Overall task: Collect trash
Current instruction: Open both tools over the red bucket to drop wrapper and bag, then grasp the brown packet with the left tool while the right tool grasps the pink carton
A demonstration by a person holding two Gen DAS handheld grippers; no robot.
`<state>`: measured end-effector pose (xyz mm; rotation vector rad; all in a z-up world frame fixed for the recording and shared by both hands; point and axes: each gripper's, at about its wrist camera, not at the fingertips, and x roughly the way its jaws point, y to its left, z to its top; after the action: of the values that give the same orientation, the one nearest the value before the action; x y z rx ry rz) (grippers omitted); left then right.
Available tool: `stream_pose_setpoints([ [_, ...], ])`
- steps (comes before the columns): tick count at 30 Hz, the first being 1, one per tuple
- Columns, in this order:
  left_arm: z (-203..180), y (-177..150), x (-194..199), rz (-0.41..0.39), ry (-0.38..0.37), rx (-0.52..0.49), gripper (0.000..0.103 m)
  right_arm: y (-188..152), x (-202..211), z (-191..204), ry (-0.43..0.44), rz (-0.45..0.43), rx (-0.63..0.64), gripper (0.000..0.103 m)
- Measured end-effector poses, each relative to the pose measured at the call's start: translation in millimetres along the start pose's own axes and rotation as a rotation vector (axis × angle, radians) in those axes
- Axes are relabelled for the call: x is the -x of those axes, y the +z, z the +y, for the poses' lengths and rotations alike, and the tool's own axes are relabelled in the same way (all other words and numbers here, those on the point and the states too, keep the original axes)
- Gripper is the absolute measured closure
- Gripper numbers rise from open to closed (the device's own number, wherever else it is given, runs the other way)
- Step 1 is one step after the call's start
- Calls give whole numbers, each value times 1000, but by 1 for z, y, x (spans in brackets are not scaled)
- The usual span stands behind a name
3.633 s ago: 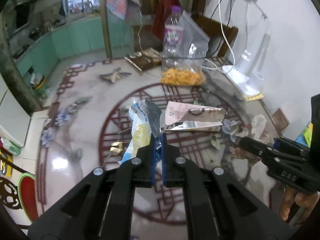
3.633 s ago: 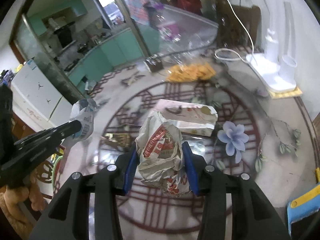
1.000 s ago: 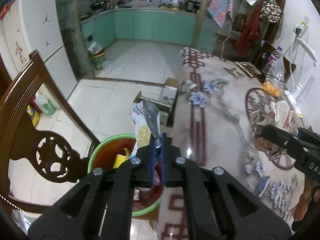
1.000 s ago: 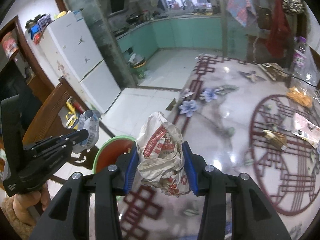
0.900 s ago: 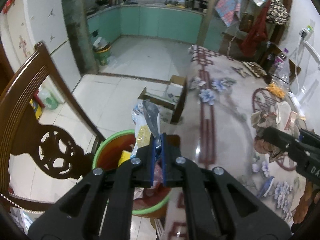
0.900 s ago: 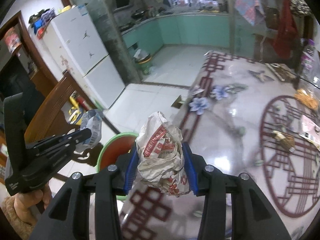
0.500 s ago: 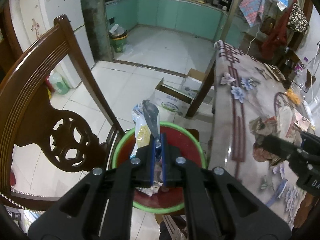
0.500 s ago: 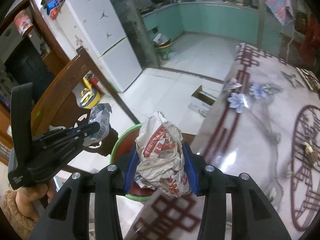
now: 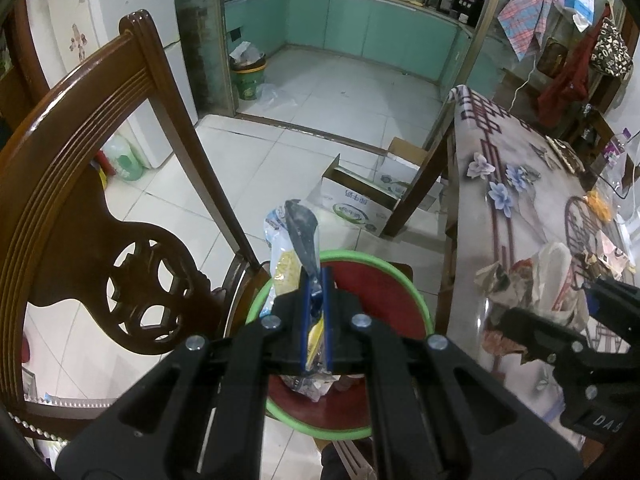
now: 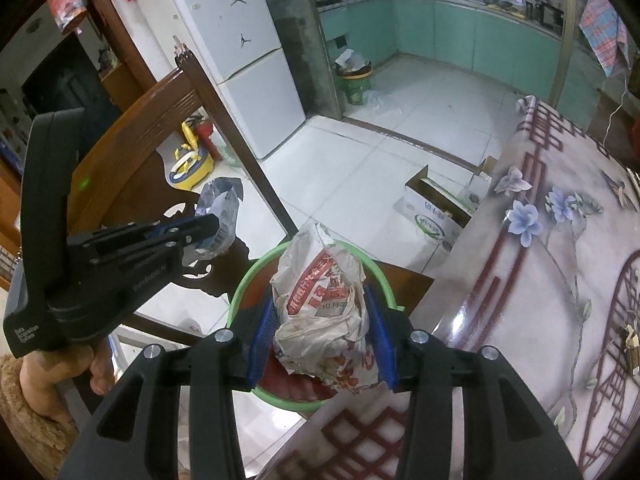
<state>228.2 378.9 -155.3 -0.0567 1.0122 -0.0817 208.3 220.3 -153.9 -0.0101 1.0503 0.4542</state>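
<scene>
My left gripper (image 9: 316,280) is shut on a blue and yellow snack wrapper (image 9: 290,248) and holds it above a red bin with a green rim (image 9: 416,292) on the floor. My right gripper (image 10: 322,320) is shut on a crumpled white and red paper bag (image 10: 320,300), over the bin's rim (image 10: 240,288) at the table edge. The left gripper (image 10: 200,228) and its wrapper (image 10: 220,208) show left in the right wrist view. The right gripper (image 9: 540,328) and the bag (image 9: 552,272) show right in the left wrist view.
A carved wooden chair (image 9: 100,184) stands left of the bin. The patterned table (image 9: 520,200) runs along the right, with more litter far back (image 9: 612,256). A cardboard box (image 9: 356,200) sits on the tiled floor beyond the bin. A fridge (image 10: 240,52) stands behind the chair.
Both grippers have swung away from the table middle to the bin beside the chair, still holding the wrapper and the paper bag. The bin now lies directly below both.
</scene>
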Motion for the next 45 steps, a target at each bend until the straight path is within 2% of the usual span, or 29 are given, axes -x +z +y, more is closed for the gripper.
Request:
stream_pose_setpoints([
  [3, 4, 0, -2, 1, 7, 16, 94, 1, -5, 2, -5, 5, 7, 56],
  [4, 7, 0, -3, 4, 15, 31, 76, 2, -6, 3, -8, 5, 8, 48],
  [5, 9, -1, -3, 0, 22, 46, 48, 3, -8, 3, -14, 7, 7, 43],
  [6, 12, 0, -1, -11, 26, 61, 38, 4, -9, 2, -20, 6, 1, 42],
  [7, 14, 0, 1, -22, 25, 71, 34, 4, -9, 1, -20, 3, -6, 37],
  [8, 15, 0, 3, -25, 26, 77, 34, 4, -8, -1, -17, -2, -20, 34],
  [15, 10, 2, 19, -52, 32, 78, 34, -1, 12, -11, -11, -35, -42, 34],
  [24, -38, -8, 39, -78, -5, 17, 34, -39, 66, -54, -59, -98, -123, 34],
  [32, -126, -27, 46, -69, -53, -56, 34, -97, 119, -121, -97, -118, -213, 34],
  [37, -208, -47, 46, -41, -102, -105, 34, -131, 152, -170, -127, -123, -239, 34],
  [42, -276, -70, 46, -16, -147, -139, 34, -167, 191, -253, -214, -125, -253, 33],
  [45, -316, -84, 46, 1, -163, -159, 34, -176, 208, -313, -293, -105, -230, 28],
])
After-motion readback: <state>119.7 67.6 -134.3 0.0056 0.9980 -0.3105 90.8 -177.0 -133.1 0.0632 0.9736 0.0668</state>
